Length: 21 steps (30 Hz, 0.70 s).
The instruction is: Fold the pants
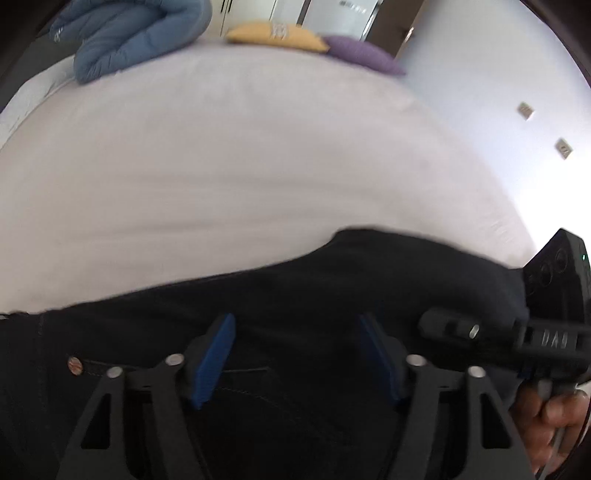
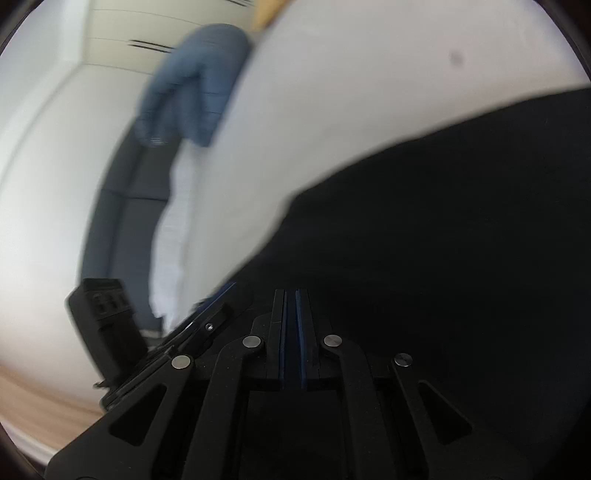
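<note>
Dark denim pants (image 1: 295, 284) lie across the near part of a white bed (image 1: 221, 166); a copper rivet (image 1: 75, 365) and pocket stitching show. My left gripper (image 1: 295, 321) hovers just over them, its blue pads wide apart with only flat fabric below. My right gripper (image 2: 291, 306) has its blue pads pressed together over the pants (image 2: 443, 240); whether cloth is pinched between them I cannot tell. In the left wrist view the right gripper (image 1: 428, 326) reaches in over the pants' right end, a hand (image 1: 546, 417) on its handle.
A blue quilted cover (image 1: 129, 37) lies bunched at the bed's far left, with a yellow pillow (image 1: 277, 35) and a purple pillow (image 1: 362, 55) at the far end. A white wall (image 1: 498, 92) with two sockets stands on the right. Wooden floor (image 2: 37, 398) lies beyond the bed's edge.
</note>
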### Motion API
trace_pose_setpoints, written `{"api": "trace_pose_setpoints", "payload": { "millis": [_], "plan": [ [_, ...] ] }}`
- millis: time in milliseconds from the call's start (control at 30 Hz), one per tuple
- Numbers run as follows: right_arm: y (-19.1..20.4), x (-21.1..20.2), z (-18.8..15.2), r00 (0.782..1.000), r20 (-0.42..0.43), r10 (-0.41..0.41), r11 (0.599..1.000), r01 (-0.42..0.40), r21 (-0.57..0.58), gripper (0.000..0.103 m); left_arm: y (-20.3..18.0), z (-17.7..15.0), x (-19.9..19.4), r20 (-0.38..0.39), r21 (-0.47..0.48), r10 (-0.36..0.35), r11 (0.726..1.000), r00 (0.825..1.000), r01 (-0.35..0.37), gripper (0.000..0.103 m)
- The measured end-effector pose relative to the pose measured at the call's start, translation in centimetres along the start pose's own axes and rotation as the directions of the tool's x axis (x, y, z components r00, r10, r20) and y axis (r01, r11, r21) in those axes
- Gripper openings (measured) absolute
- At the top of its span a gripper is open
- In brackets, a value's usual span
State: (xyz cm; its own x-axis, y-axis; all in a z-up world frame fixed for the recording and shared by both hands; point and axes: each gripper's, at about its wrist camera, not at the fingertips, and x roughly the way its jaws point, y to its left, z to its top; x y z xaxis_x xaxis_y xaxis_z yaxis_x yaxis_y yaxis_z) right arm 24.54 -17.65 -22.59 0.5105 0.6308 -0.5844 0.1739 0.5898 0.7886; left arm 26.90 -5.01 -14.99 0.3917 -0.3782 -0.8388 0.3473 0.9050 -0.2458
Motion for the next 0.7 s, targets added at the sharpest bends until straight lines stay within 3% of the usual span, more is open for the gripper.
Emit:
{"api": "trace_pose_setpoints", "payload": {
  "millis": [67, 133, 233, 300, 400, 433, 467, 533, 567, 600, 667, 700],
  "plan": [
    [-3.2, 0.0, 1.2, 0.998, 0.055, -0.011, 0.998, 0.007, 0.07, 0.0, 0.3, -0.4, -0.1, 0.028, 0.026, -0.006, 1.0, 1.0, 0.006, 0.061],
    [-6.4, -2.4, 3.1, 0.988, 0.154, 0.024, 0.989, -0.045, 0.139, 0.0, 0.8, -0.7, -0.5, 0.034, 0.026, -0.004, 1.0, 0.999, 0.003, 0.055],
    [-11.8, -9.5, 4.3, 0.935, 0.349, -0.057, 0.97, -0.031, 0.24, 0.0, 2.4, -1.6, -1.1, 0.066, -0.031, -0.053, 0.998, 0.996, 0.056, 0.04],
    [-16.6, -15.4, 4.0, 0.867, 0.483, -0.122, 0.938, -0.058, 0.341, 0.0, 3.8, -1.8, -1.5, 0.085, -0.081, -0.08, 0.993, 0.993, 0.087, 0.03],
    [-20.6, -23.9, 3.4, 0.747, 0.609, -0.267, 0.913, -0.006, 0.408, 0.0, 4.7, -2.3, -2.4, 0.117, -0.142, -0.09, 0.984, 0.989, 0.106, 0.03],
    [-21.9, -26.3, 3.1, 0.715, 0.638, -0.284, 0.904, -0.022, 0.427, 0.0, 5.1, -2.4, -2.8, 0.122, -0.157, -0.071, 0.983, 0.99, 0.089, 0.03],
    [-22.6, -28.5, 2.9, 0.685, 0.655, -0.319, 0.894, -0.012, 0.448, 0.0, 5.4, -2.3, -3.0, 0.128, -0.167, -0.056, 0.983, 0.99, 0.078, 0.032],
    [-22.6, -32.1, 1.8, 0.585, 0.649, -0.487, 0.836, 0.098, 0.539, 0.0, 5.3, -2.2, -4.1, 0.148, -0.192, -0.008, 0.981, 0.989, 0.037, 0.049],
    [-22.9, -33.2, 1.2, 0.575, 0.665, -0.476, 0.836, 0.06, 0.546, 0.0, 5.0, -2.4, -4.9, 0.162, -0.198, 0.028, 0.98, 0.986, 0.005, 0.062],
    [-22.8, -33.6, 0.5, 0.584, 0.686, -0.434, 0.846, 0.003, 0.533, 0.0, 4.5, -2.4, -5.7, 0.18, -0.188, 0.052, 0.982, 0.982, -0.017, 0.065],
    [-20.1, -31.8, -0.2, 0.634, 0.706, -0.316, 0.904, -0.024, 0.426, 0.0, 2.1, -2.5, -7.0, 0.21, -0.147, 0.037, 0.989, 0.977, -0.006, 0.066],
    [-17.9, -29.4, -0.6, 0.678, 0.691, -0.251, 0.935, -0.016, 0.356, 0.0, 0.3, -2.2, -7.1, 0.216, -0.13, 0.022, 0.991, 0.976, 0.006, 0.071]
  ]
}}
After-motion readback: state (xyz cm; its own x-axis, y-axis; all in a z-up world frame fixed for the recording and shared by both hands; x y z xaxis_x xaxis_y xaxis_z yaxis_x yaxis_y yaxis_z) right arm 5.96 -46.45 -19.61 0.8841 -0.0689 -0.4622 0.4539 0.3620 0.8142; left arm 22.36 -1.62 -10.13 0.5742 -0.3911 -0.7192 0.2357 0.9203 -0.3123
